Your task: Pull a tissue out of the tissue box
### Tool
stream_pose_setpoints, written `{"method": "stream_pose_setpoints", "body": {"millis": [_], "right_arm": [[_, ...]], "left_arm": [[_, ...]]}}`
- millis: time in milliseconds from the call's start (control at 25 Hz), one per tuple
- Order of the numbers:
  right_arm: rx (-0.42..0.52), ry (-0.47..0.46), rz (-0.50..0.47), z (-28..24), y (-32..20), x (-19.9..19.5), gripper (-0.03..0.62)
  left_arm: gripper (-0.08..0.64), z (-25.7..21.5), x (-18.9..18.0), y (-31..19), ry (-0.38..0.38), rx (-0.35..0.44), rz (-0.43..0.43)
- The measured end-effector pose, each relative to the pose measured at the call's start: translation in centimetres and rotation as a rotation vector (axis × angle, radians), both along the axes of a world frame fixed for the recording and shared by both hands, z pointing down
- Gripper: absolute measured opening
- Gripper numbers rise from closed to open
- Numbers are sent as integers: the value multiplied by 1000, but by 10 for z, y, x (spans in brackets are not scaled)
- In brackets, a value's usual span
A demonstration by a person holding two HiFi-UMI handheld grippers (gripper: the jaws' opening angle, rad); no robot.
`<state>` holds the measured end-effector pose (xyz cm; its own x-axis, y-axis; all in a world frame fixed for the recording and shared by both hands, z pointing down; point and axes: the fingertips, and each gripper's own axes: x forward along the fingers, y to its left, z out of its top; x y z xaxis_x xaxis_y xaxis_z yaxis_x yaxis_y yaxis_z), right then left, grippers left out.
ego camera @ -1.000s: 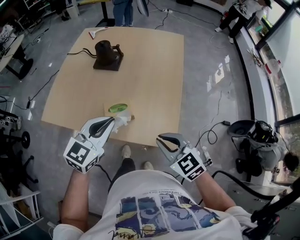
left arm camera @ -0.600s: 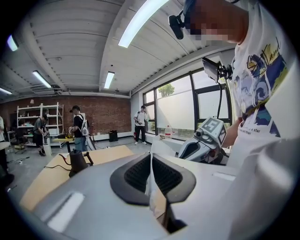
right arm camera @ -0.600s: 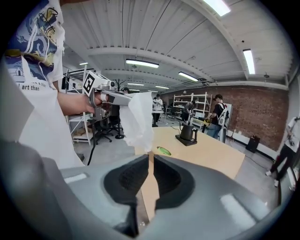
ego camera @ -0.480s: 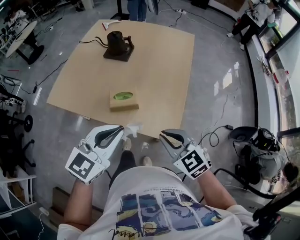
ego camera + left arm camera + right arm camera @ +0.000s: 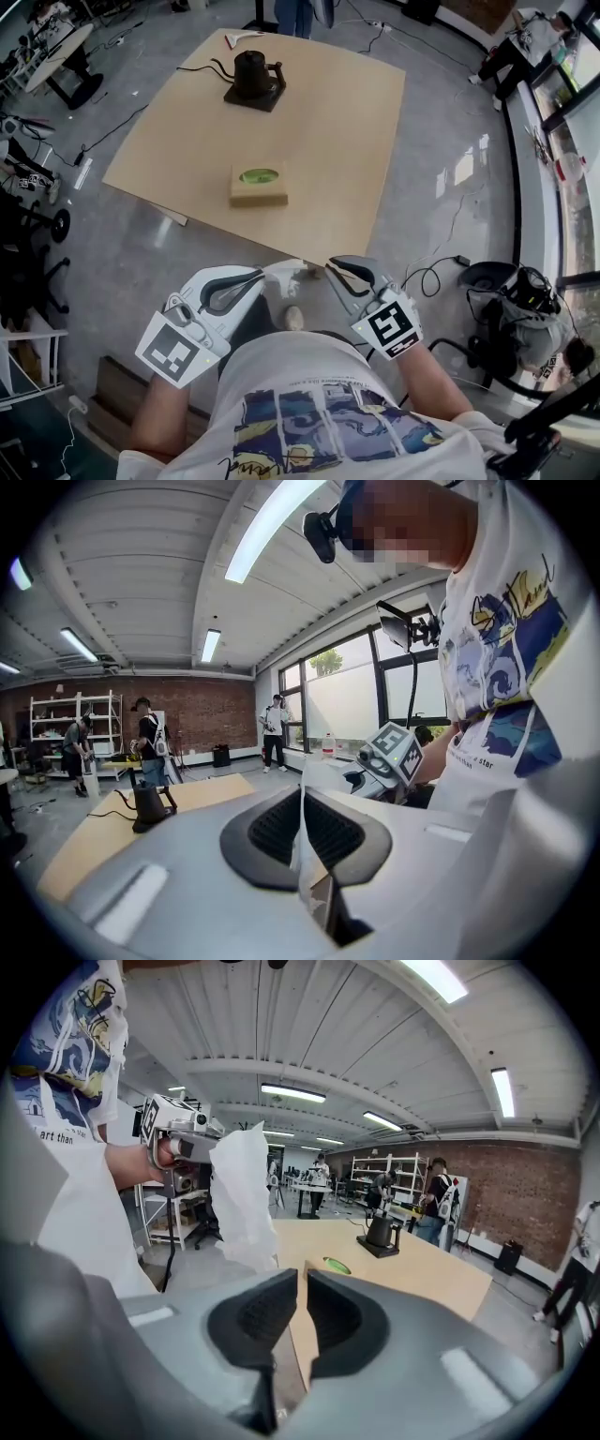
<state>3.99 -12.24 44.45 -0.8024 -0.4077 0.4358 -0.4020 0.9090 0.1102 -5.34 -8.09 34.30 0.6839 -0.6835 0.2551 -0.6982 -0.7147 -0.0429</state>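
- Head view shows the pull as good as done. The tissue hangs free of the tissue box and well apart from it, past the bench's near edge at lower centre of the frame.
- On that sheet the left gripper is clenched. Its own view shows a thin white fold pinched between the dark pads.
- Just beside the tissue, at lower centre-right, the right gripper has its jaws drawn together with nothing between them.
- Mid-frame on the bench sits the tissue box, tan with a green oval opening on top. Whether another sheet pokes up is too small to tell.
- Seen from the right gripper view, the tissue is white, thin and crumpled, drooping limp.
- Next, I judge, only a steady hold or a gentle laying down is called for, since so light a sheet could slip or tear.
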Motion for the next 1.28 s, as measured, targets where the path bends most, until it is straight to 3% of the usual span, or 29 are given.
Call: {"method": "stream_pose_setpoints", "body": {"millis": [480, 1280], "right_arm": [[46, -14, 6, -6, 19, -5, 14], [10, -61, 2, 15, 16, -19, 12]], "left_arm": [[6, -3, 1, 28, 12, 4, -4], [6, 6, -9, 24, -19, -20, -18]]}}
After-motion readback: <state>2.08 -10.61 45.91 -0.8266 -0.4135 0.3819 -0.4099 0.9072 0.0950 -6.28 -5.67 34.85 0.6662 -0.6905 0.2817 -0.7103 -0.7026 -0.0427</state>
